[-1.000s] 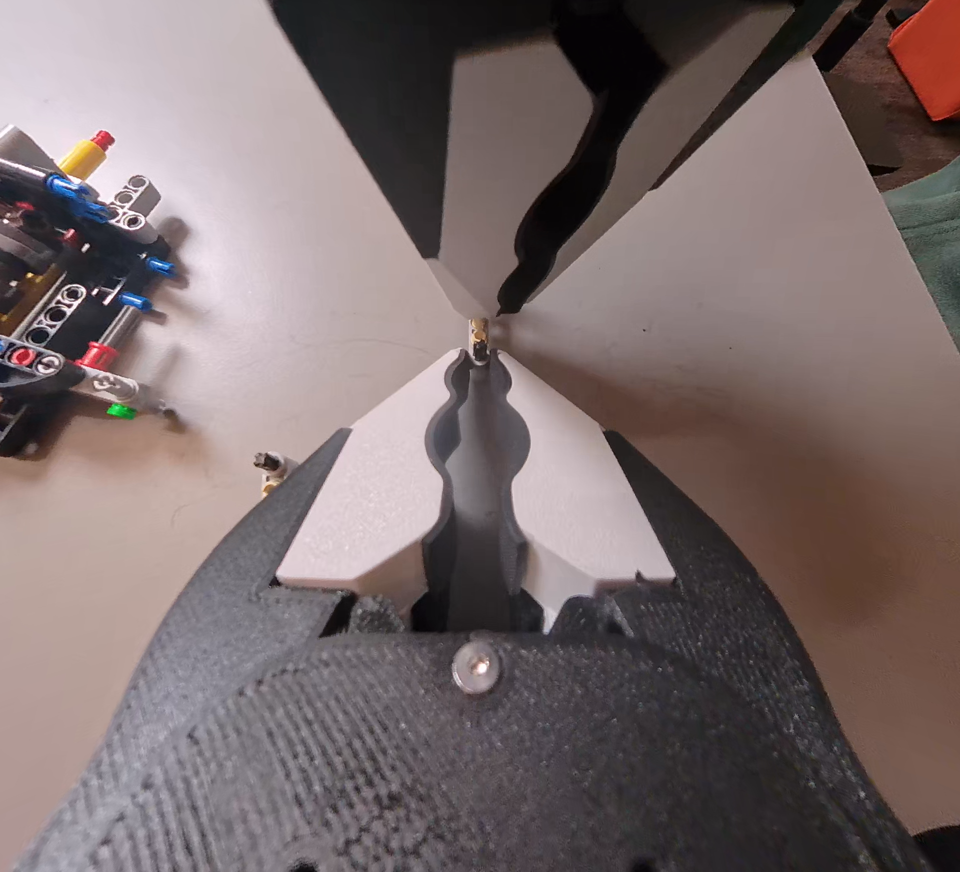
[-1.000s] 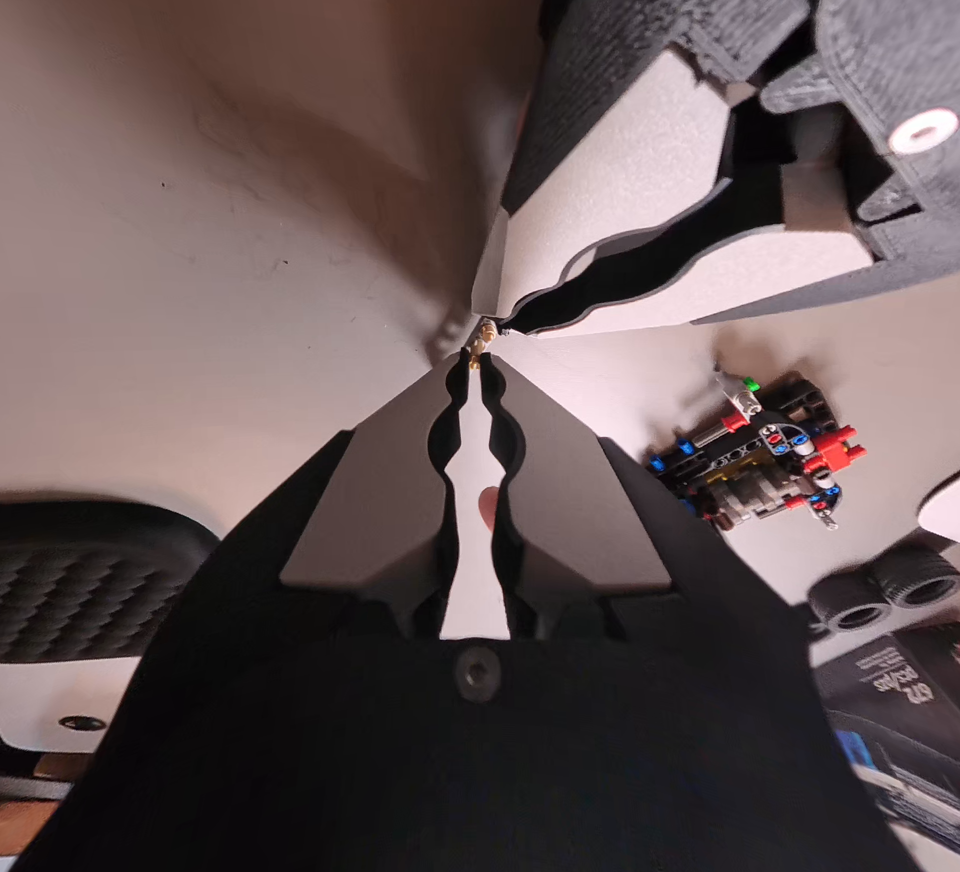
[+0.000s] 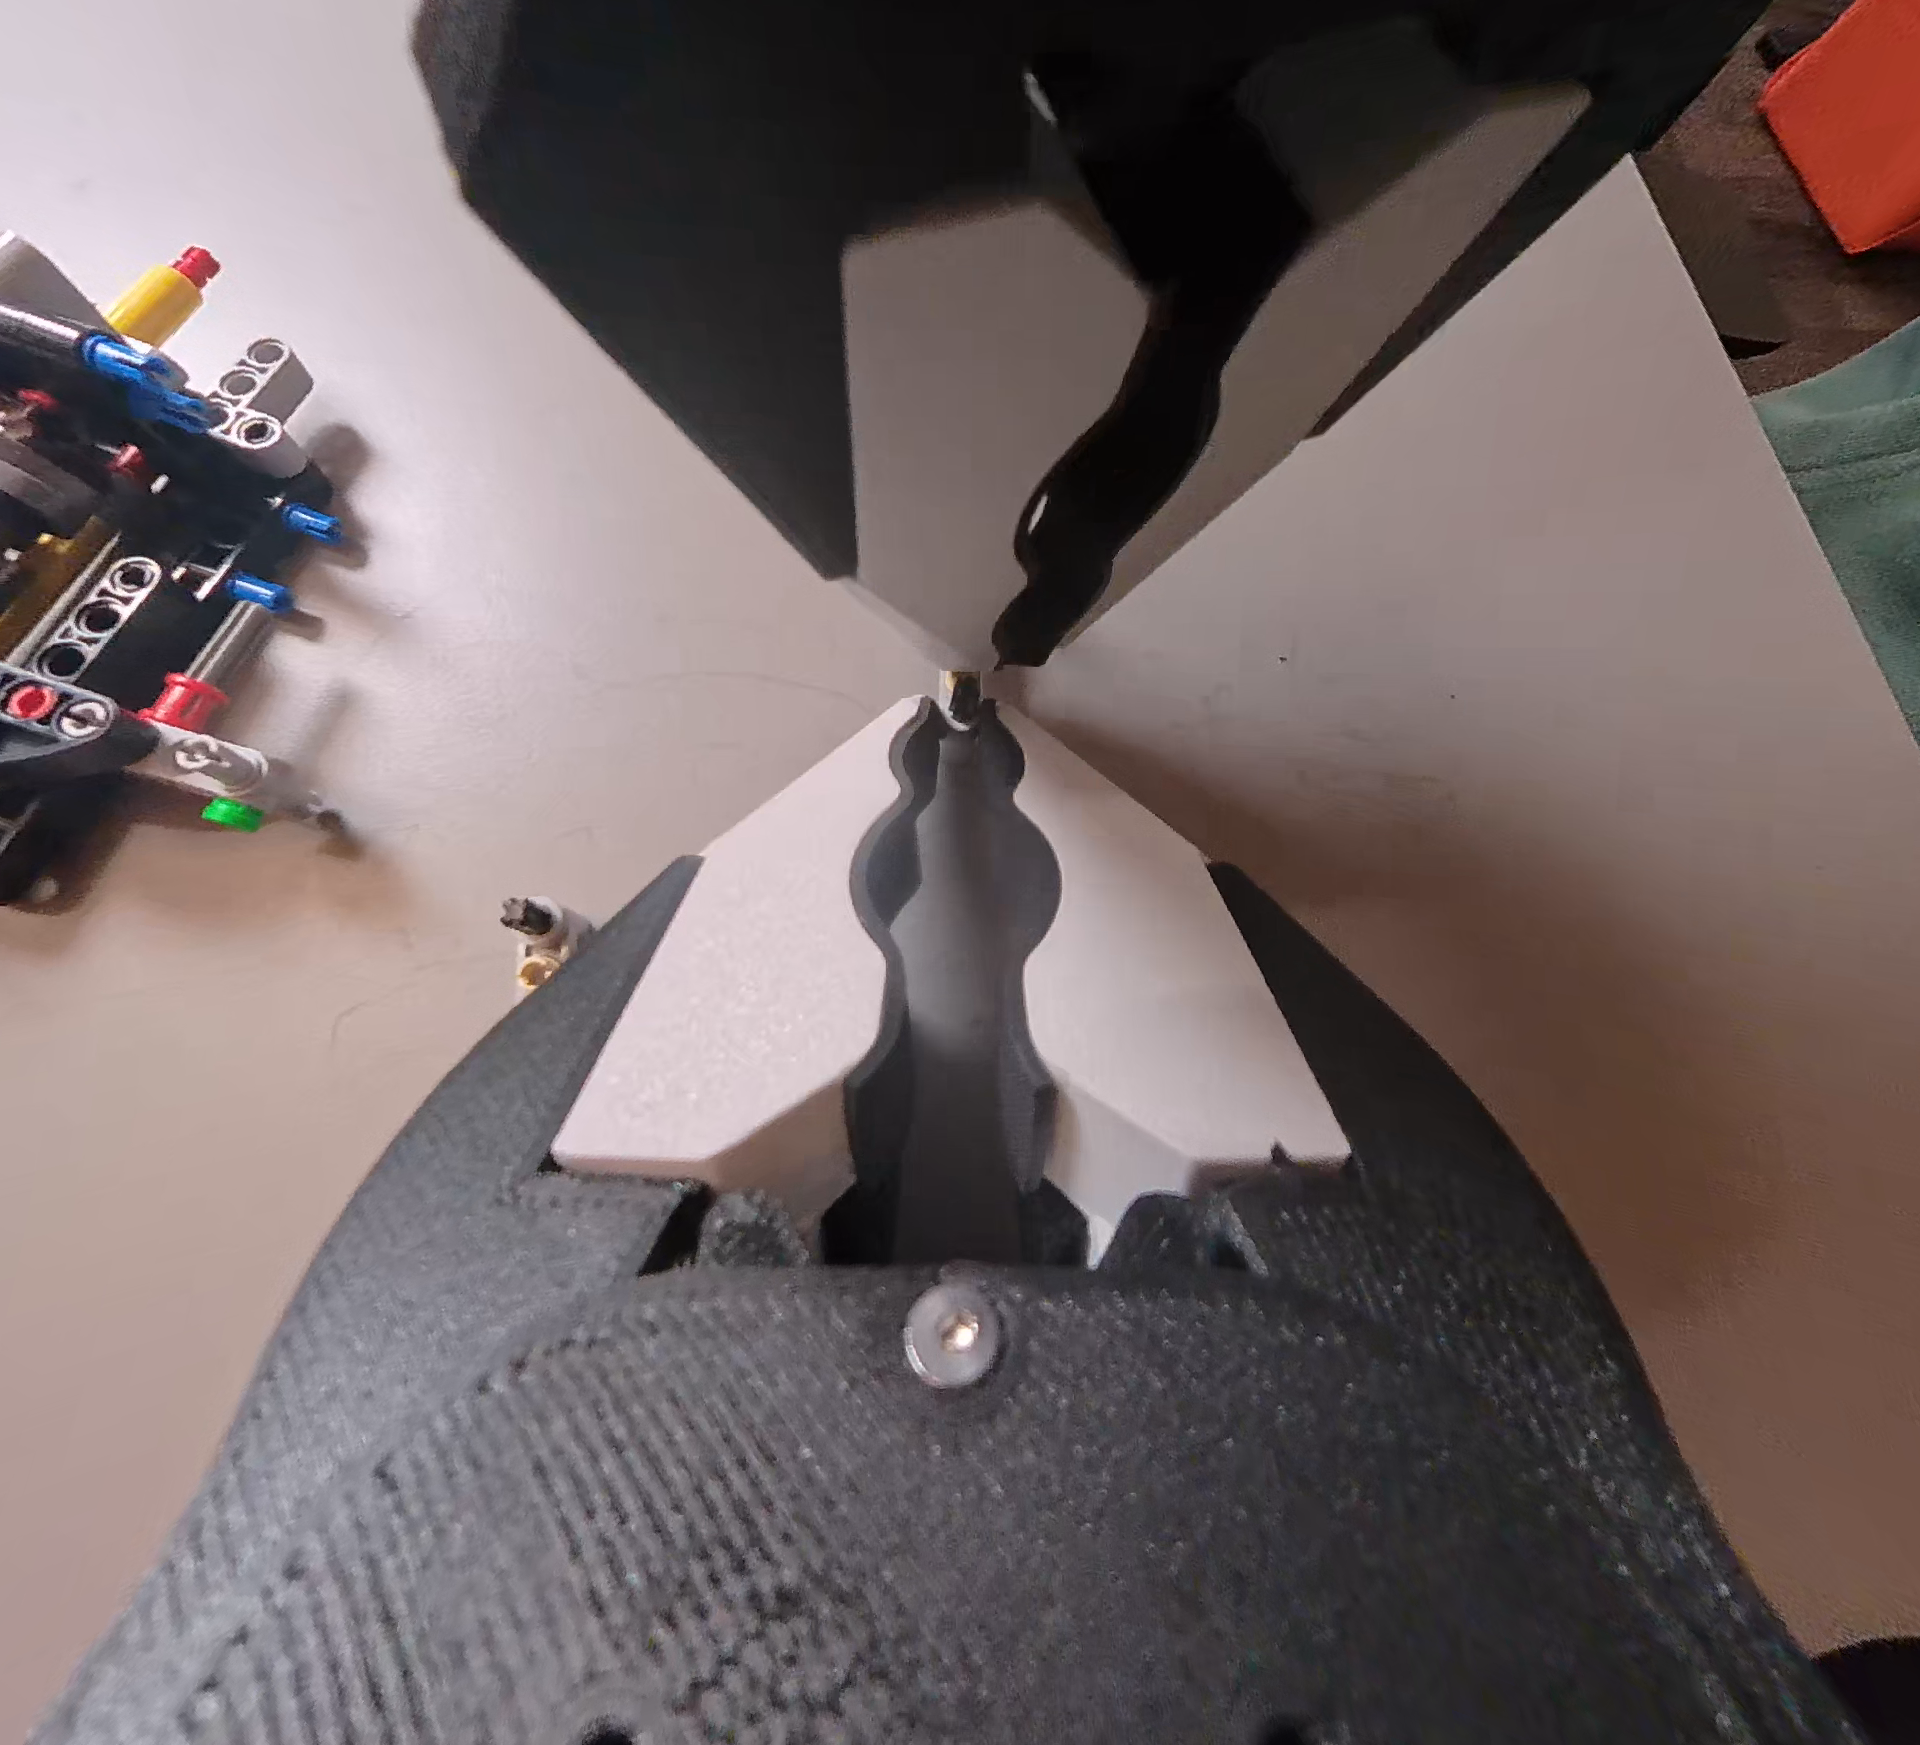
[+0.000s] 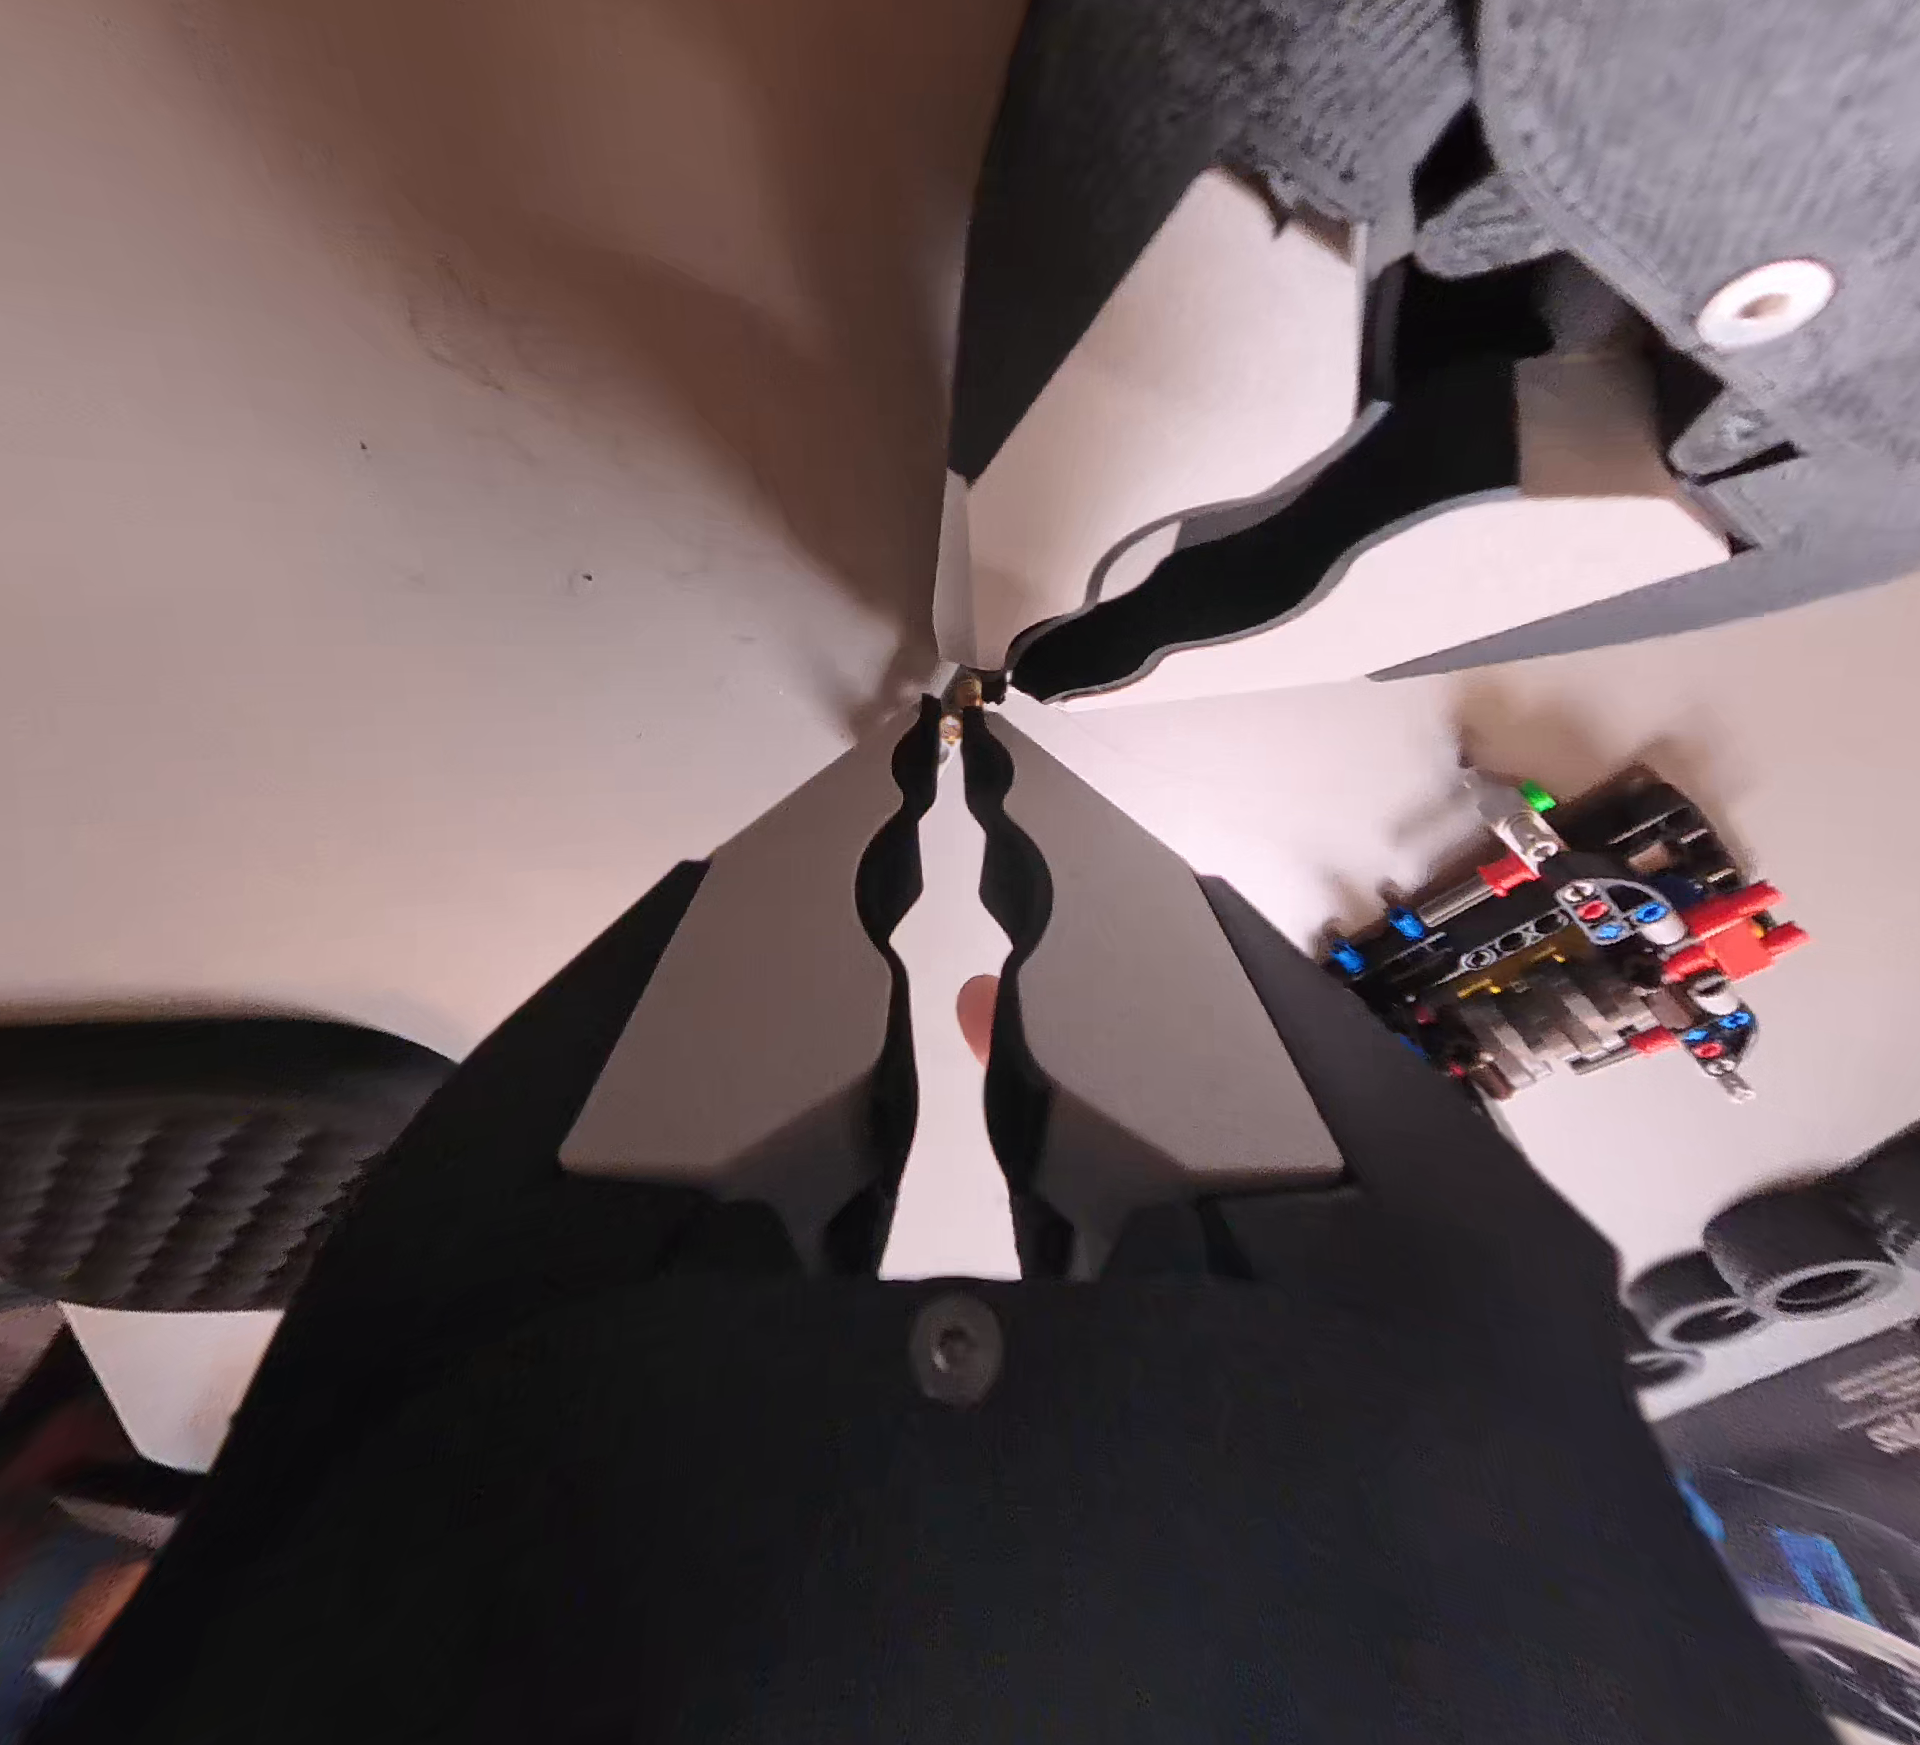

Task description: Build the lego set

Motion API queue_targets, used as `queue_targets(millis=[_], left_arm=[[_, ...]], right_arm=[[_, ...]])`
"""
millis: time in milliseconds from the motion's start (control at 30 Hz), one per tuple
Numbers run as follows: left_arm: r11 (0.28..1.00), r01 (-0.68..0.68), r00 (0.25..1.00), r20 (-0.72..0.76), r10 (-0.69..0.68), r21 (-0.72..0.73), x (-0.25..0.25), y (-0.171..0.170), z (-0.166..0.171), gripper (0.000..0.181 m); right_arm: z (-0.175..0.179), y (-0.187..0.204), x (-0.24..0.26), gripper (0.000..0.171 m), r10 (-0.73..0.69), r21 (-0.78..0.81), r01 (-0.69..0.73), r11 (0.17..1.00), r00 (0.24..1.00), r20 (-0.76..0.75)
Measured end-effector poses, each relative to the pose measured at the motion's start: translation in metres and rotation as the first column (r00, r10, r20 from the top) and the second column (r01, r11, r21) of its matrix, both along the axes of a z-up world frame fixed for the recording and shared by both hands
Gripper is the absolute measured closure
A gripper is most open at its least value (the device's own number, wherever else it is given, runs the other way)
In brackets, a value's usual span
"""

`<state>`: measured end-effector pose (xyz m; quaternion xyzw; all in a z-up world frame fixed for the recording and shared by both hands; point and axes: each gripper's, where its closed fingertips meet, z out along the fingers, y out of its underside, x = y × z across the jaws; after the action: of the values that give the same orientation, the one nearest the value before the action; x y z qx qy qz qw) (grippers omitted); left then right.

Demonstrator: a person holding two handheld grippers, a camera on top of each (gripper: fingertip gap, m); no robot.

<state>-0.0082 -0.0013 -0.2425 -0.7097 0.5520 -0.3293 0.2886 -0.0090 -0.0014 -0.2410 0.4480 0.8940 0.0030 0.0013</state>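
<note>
**Two hand-held grippers meet tip to tip over a tiny tan pin**

No containers show in either view; the parts lie loose on the pale desk (image 3: 1455, 812).

The desk's far right edge runs diagonally in the left wrist view, with a green cloth (image 3: 1860, 469) and an orange object (image 3: 1849, 116) beyond it. Bare desk spreads wide around the meeting point.

The left hand-held gripper (image 3: 961, 713) has its fingers closed together, pinching one end of a small tan pin (image 3: 956, 689). The right hand-held gripper (image 4: 948, 724) meets it nose to nose, its tips narrowed onto the same pin (image 4: 961, 698), though a slim gap stays open behind the tips.

The half-built lego model (image 3: 114, 573), black and grey with blue, red, yellow and green pins, sits well apart at the left. A loose connector (image 3: 540, 932) lies just beside the left gripper's body. Black tyres (image 4: 1808, 1269) rest near a dark booklet (image 4: 1829, 1529).
</note>
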Motion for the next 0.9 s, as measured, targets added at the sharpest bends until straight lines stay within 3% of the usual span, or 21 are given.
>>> queue_targets(millis=[200, 300, 367, 467, 567, 667, 733, 900], left_arm=[[1.000, -0.007, 1.000, -0.006, 0.007, 0.023, -0.001, 0.000, 0.000, 0.175], [0.999, -0.013, 1.000, -0.007, 0.013, 0.032, -0.001, 0.000, 0.000, 0.175], [0.999, -0.014, 1.000, -0.006, 0.015, 0.030, -0.001, 0.000, 0.000, 0.175], [1.000, -0.016, 1.000, -0.004, 0.016, 0.022, -0.001, 0.000, 0.000, 0.175], [1.000, -0.022, 1.000, 0.019, 0.022, 0.007, 0.000, 0.000, 0.003, 0.175], [0.996, -0.037, 0.994, 0.103, 0.045, -0.079, 0.002, 0.000, 0.016, 0.175], [0.989, -0.050, 0.988, 0.141, 0.070, -0.140, 0.003, 0.000, 0.022, 0.175], [0.964, -0.059, 0.977, 0.185, 0.110, -0.261, 0.003, -0.003, 0.029, 0.175]], right_arm=[[0.001, 0.000, -0.001, 0.168, -0.061, -0.004, 0.061, 0.998, 0.997, -0.055], [0.003, 0.002, -0.002, 0.167, -0.118, -0.020, 0.116, 0.993, 0.981, -0.153], [0.006, 0.003, 0.001, 0.157, -0.170, -0.036, 0.166, 0.985, 0.961, -0.217], [0.026, 0.010, 0.001, 0.150, -0.254, -0.061, 0.251, 0.966, 0.877, -0.407], [0.044, 0.013, 0.008, 0.144, -0.338, -0.099, 0.351, 0.931, 0.726, -0.599], [0.050, 0.007, 0.017, 0.138, -0.321, -0.093, 0.400, 0.912, 0.552, -0.769], [0.045, -0.002, 0.017, 0.136, -0.265, -0.056, 0.400, 0.915, 0.491, -0.830], [0.036, -0.009, 0.006, 0.131, -0.009, 0.196, 0.330, 0.923, 0.529, -0.848]])
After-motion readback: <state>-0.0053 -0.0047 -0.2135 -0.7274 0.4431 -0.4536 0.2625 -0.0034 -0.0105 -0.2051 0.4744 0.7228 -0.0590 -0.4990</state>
